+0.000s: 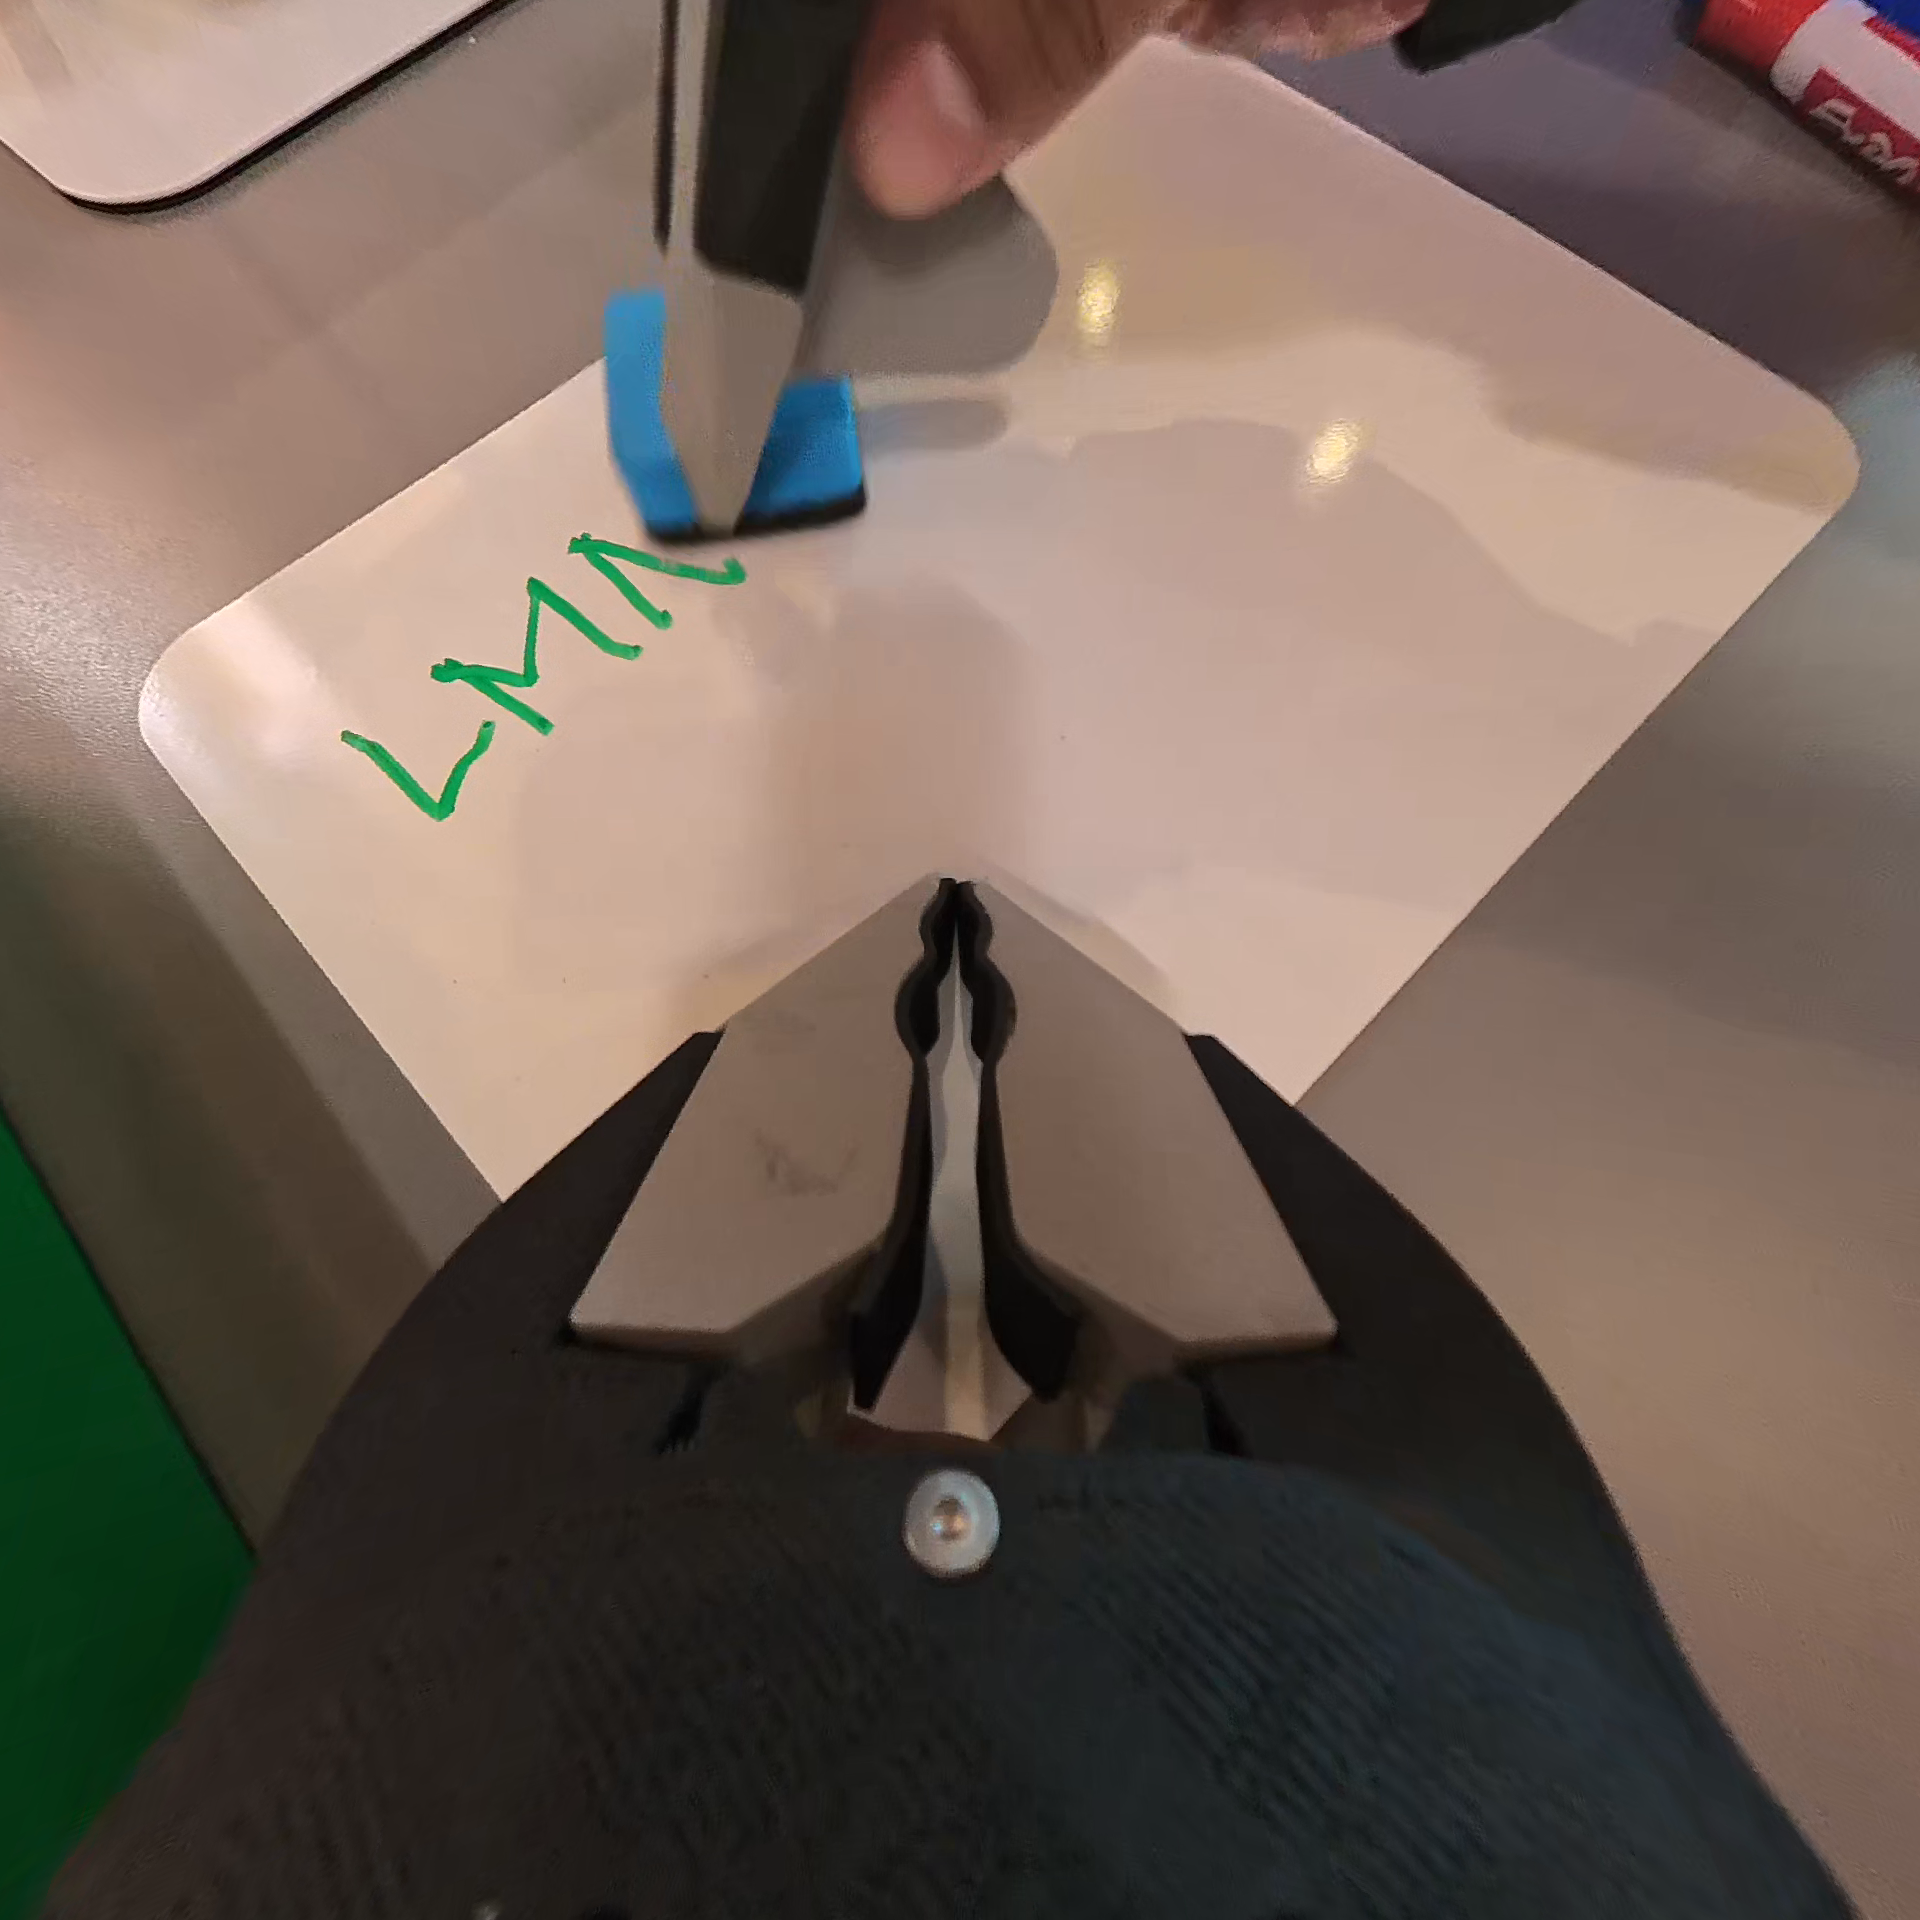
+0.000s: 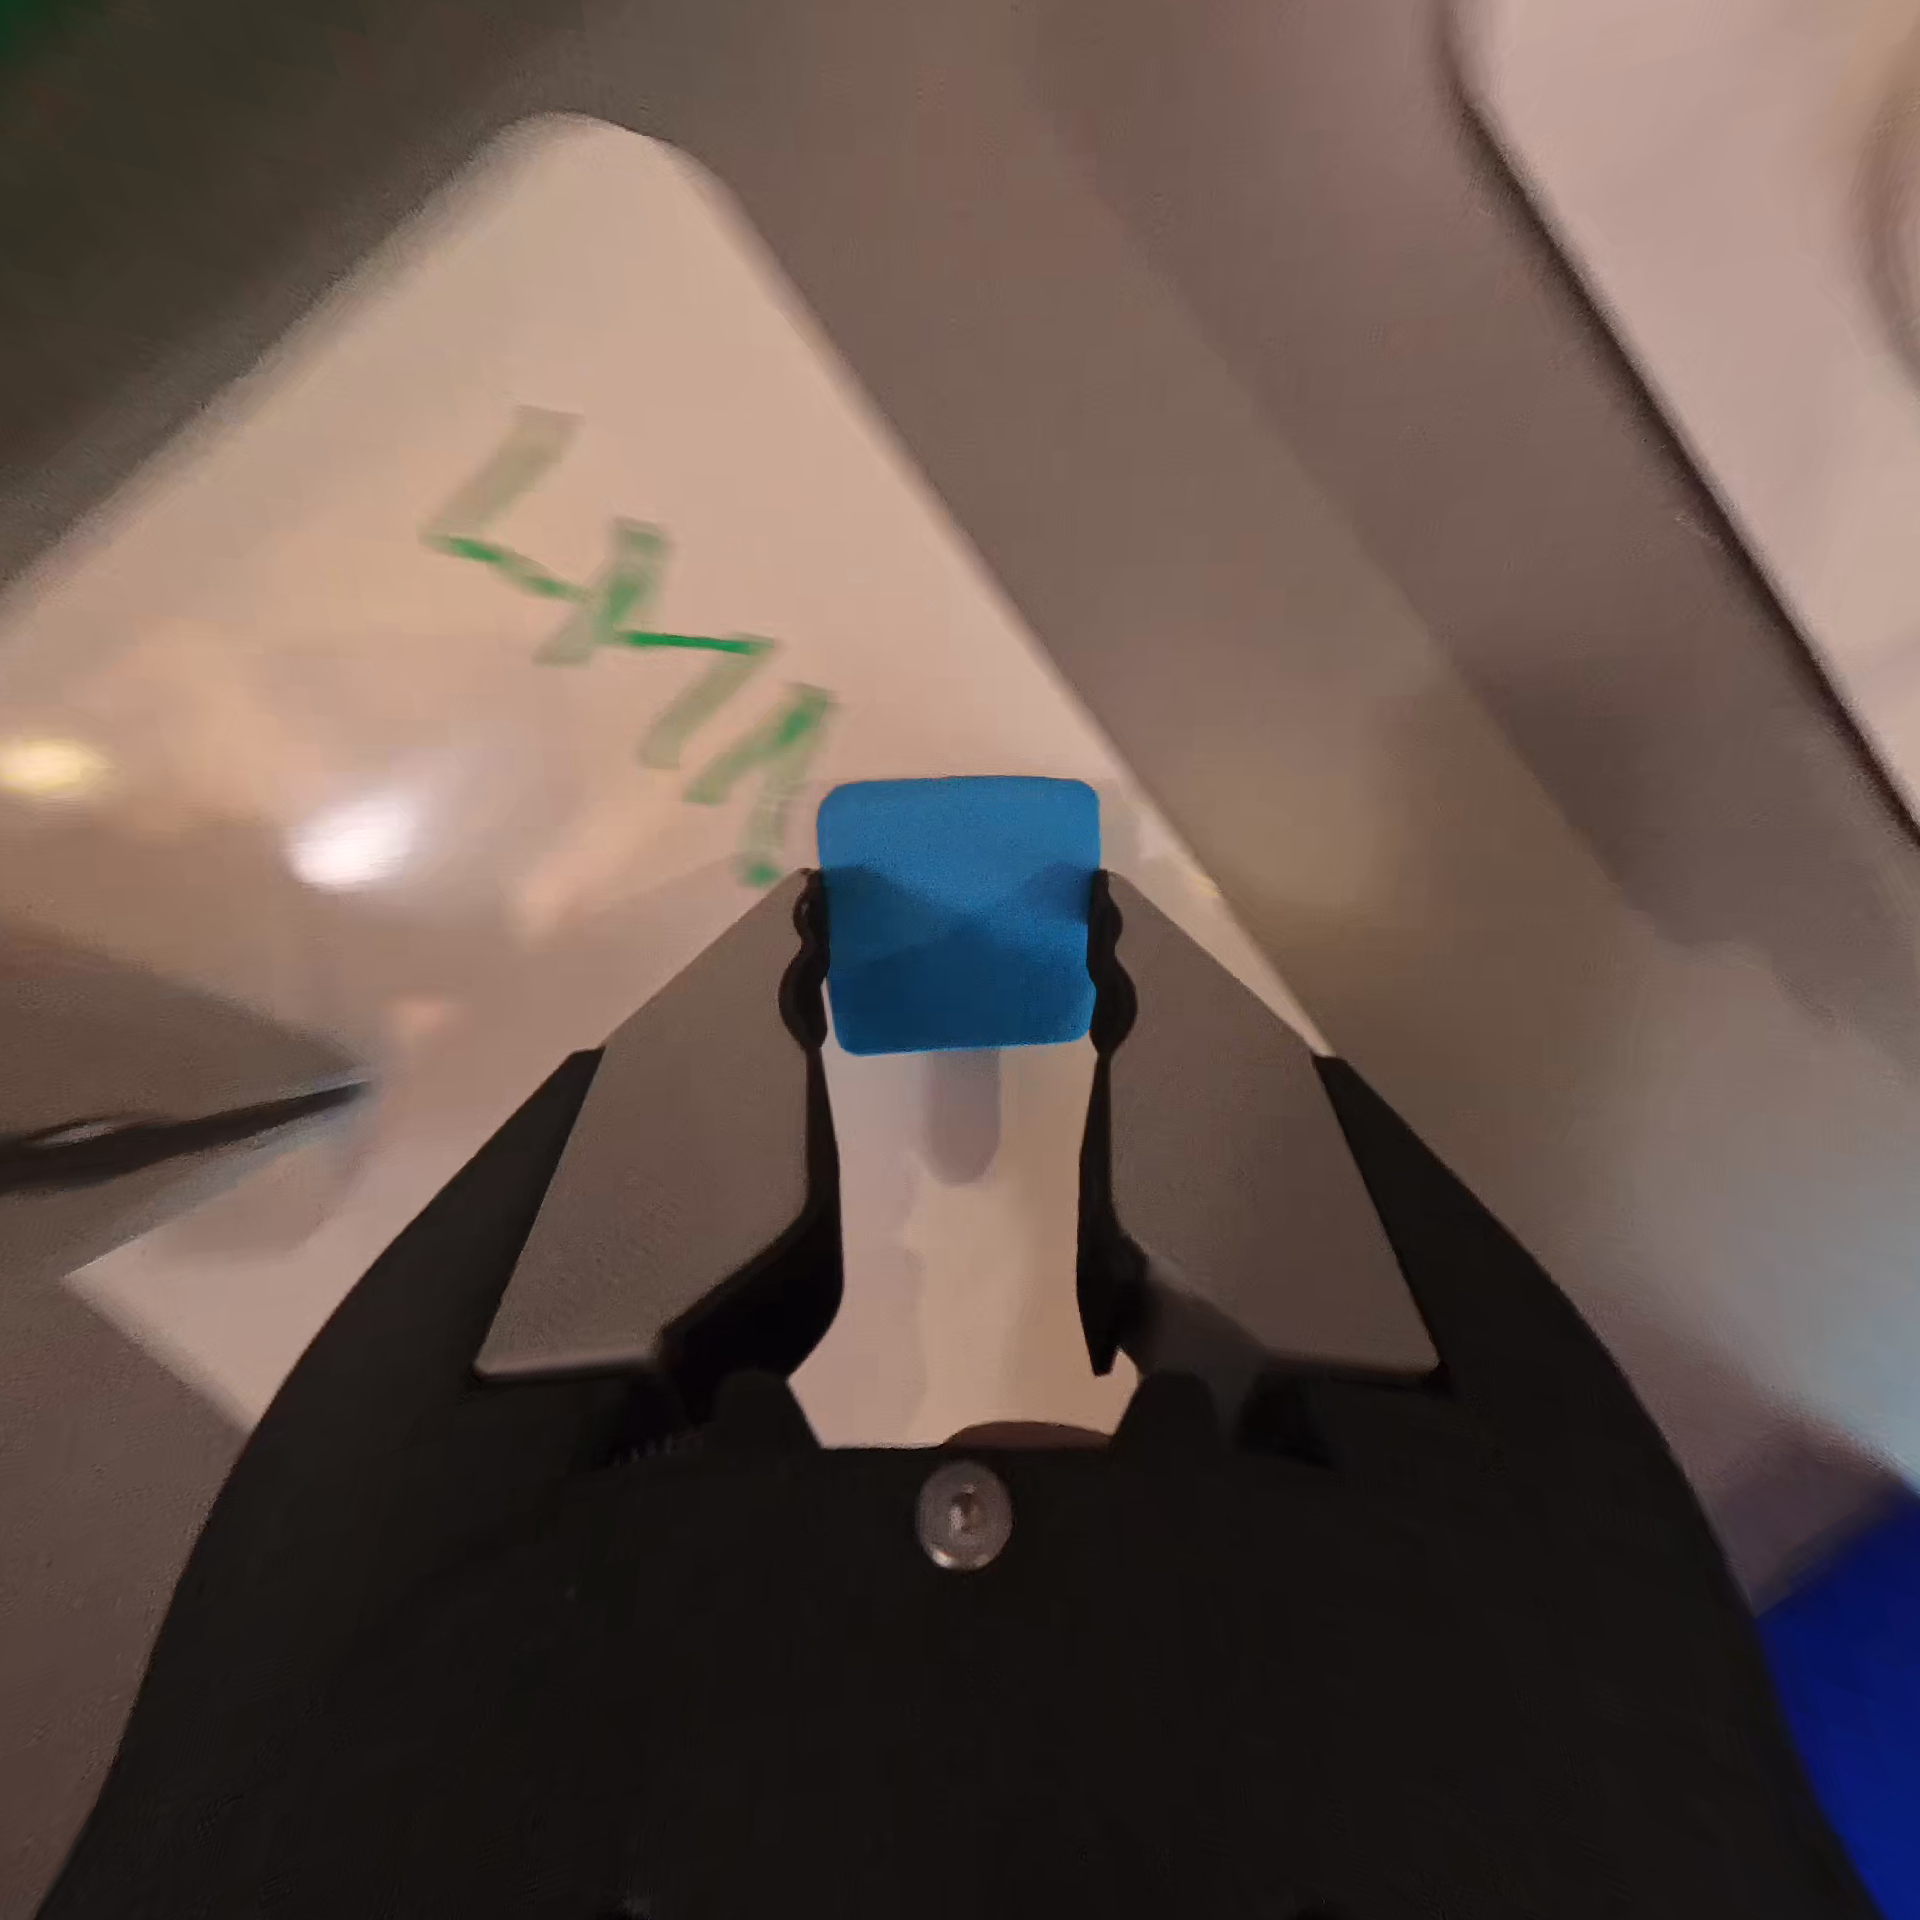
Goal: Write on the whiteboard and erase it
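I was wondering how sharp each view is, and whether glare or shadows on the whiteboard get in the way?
Left wrist view: the whiteboard and green writing are sharp; only the right gripper with the blue eraser is slightly soft, with small glare spots and soft shadows. Right wrist view: heavy motion blur smears the writing, bright reflections at left, but the eraser and fingers stay crisp.

Whiteboard (image 1: 1195, 675) mostly open; only eraser (image 1: 821, 447) blocks far edge.

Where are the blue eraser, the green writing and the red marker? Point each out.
blue eraser (image 2: 956, 914): right wrist view, its blue top face.
green writing (image 1: 540, 675): left wrist view, a middle stroke on the whiteboard.
red marker (image 1: 1808, 62): left wrist view, its barrel at the top right corner.
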The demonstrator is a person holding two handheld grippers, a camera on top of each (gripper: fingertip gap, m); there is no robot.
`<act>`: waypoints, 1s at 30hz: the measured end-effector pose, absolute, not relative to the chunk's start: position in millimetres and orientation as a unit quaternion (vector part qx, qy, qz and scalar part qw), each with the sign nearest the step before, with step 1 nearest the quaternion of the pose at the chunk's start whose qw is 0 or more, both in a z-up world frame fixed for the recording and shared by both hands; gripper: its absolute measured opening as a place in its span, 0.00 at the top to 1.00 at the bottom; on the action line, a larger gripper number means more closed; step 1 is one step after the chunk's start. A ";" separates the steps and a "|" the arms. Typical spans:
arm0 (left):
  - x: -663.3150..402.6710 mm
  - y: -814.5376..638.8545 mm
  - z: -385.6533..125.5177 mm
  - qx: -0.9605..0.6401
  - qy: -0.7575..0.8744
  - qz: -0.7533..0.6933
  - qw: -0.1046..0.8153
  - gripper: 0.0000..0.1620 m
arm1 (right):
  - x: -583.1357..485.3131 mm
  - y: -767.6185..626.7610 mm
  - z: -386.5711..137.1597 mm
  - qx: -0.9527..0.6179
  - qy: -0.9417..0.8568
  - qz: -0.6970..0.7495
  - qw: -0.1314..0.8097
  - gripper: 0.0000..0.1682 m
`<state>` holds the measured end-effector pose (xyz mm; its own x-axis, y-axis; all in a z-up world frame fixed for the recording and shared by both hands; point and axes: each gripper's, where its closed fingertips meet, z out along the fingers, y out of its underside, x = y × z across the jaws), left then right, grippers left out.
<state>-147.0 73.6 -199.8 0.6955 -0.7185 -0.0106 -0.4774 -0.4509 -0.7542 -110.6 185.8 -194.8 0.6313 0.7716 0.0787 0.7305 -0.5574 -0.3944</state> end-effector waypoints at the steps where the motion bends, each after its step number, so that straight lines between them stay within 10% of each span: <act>1: -147.1 73.6 -199.8 -0.837 0.358 -0.155 0.384 1.00 | -120.8 178.1 -194.4 -0.870 -0.451 0.064 0.192 0.71; 30: -147.1 72.0 -200.0 -0.836 0.359 -0.160 0.382 1.00 | -167.1 158.0 -193.9 -0.846 -0.486 0.109 0.192 0.71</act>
